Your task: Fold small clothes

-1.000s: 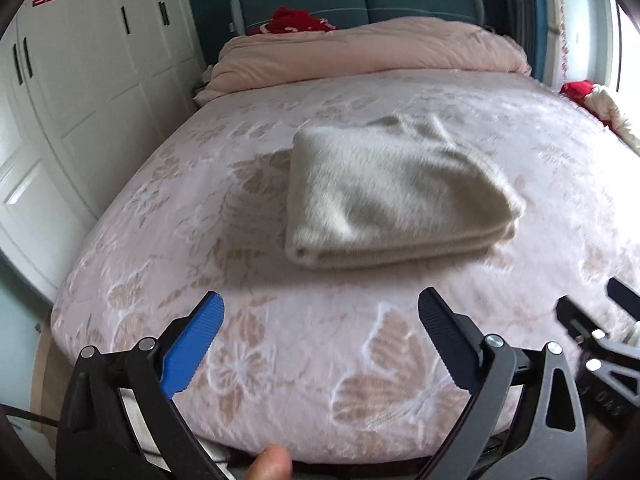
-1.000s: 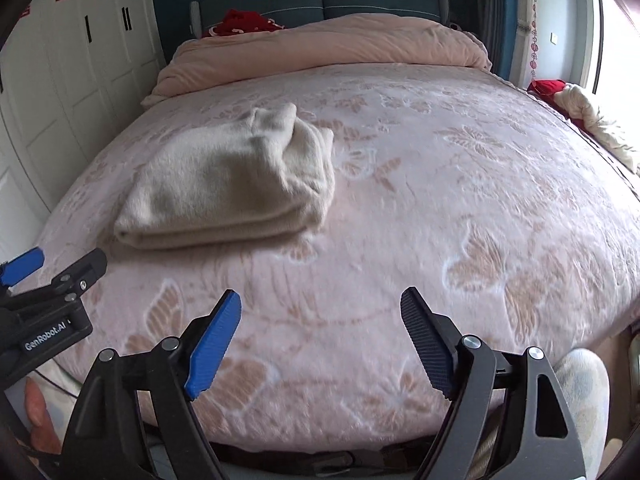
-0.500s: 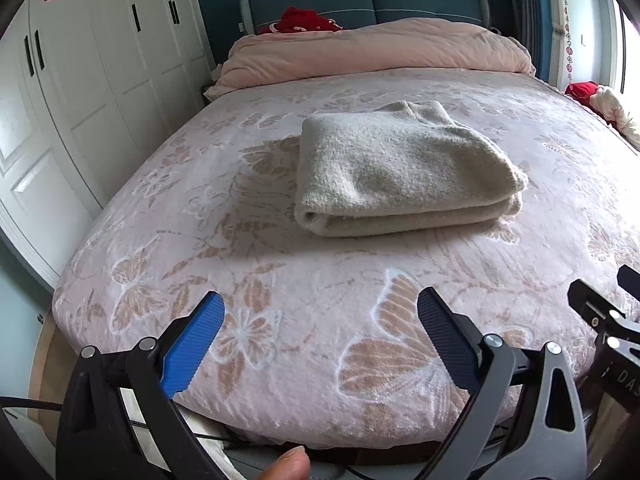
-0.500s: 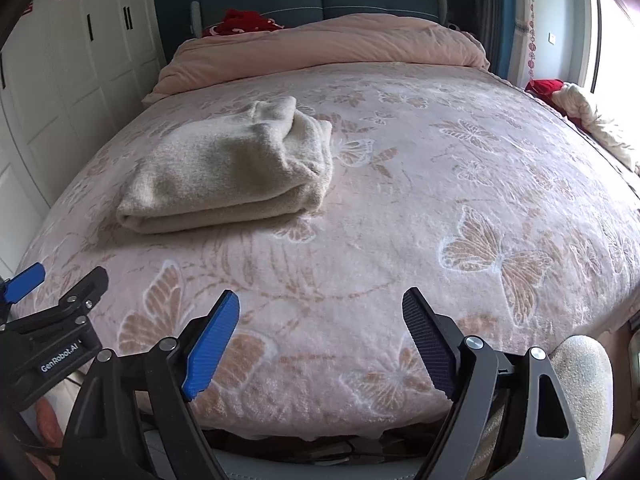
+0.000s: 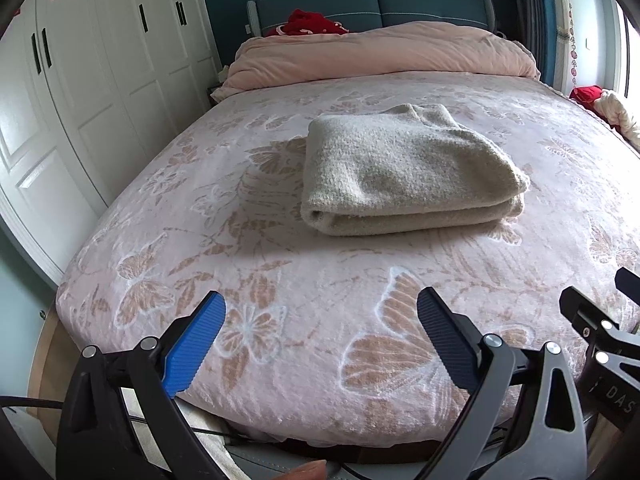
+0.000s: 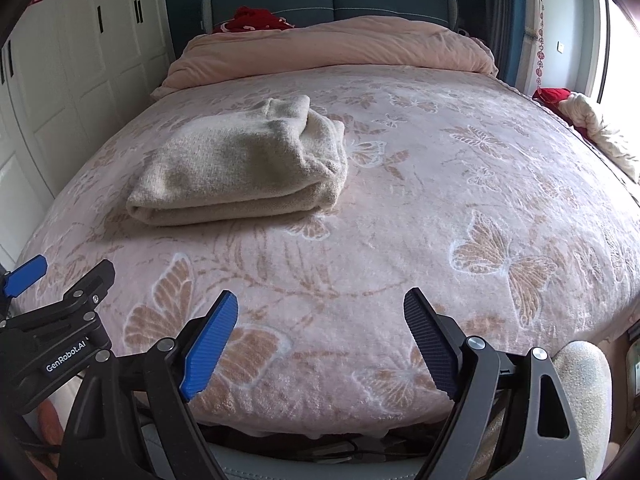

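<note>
A cream knitted garment (image 5: 404, 172) lies folded into a thick rectangle on the bed, left of its middle; it also shows in the right wrist view (image 6: 240, 172). My left gripper (image 5: 320, 340) is open and empty, held over the foot edge of the bed, well short of the garment. My right gripper (image 6: 320, 336) is open and empty, also at the foot edge, to the right of the garment. Each gripper shows at the edge of the other's view.
The bed (image 5: 280, 280) has a pink butterfly-patterned cover. A rolled pink duvet (image 5: 380, 52) and a red item (image 5: 312, 24) lie at the headboard. White wardrobes (image 5: 100, 80) stand on the left. Red and white clothes (image 6: 592, 124) lie at the right.
Both grippers have drawn back from the folded garment toward the foot of the bed and stayed open. The garment has not moved.
</note>
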`<control>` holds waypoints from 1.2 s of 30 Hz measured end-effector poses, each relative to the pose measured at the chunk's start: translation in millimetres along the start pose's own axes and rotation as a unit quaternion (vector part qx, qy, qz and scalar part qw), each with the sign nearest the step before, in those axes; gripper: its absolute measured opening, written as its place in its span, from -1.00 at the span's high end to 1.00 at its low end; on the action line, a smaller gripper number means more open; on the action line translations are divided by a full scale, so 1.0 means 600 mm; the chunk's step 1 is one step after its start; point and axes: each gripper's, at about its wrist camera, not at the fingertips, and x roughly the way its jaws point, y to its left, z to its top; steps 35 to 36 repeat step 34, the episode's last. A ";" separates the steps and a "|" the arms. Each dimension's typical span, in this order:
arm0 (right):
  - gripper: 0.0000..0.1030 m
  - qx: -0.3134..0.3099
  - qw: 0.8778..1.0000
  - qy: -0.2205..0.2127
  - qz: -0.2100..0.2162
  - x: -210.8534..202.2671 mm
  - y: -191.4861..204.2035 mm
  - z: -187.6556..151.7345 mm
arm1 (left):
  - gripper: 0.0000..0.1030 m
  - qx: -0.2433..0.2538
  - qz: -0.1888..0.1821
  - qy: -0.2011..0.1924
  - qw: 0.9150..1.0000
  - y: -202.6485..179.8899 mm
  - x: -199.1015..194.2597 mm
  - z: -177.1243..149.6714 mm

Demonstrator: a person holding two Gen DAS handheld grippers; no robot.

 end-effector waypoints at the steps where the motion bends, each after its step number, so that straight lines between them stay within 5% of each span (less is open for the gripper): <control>1: -0.61 0.000 1.000 0.000 0.000 0.000 0.000 0.000 | -0.83 -0.001 0.000 0.001 1.000 0.000 0.000 0.000; 36: -0.61 -0.011 1.000 0.006 0.005 0.005 0.011 -0.005 | -0.76 -0.016 0.007 0.024 1.000 0.002 0.008 -0.015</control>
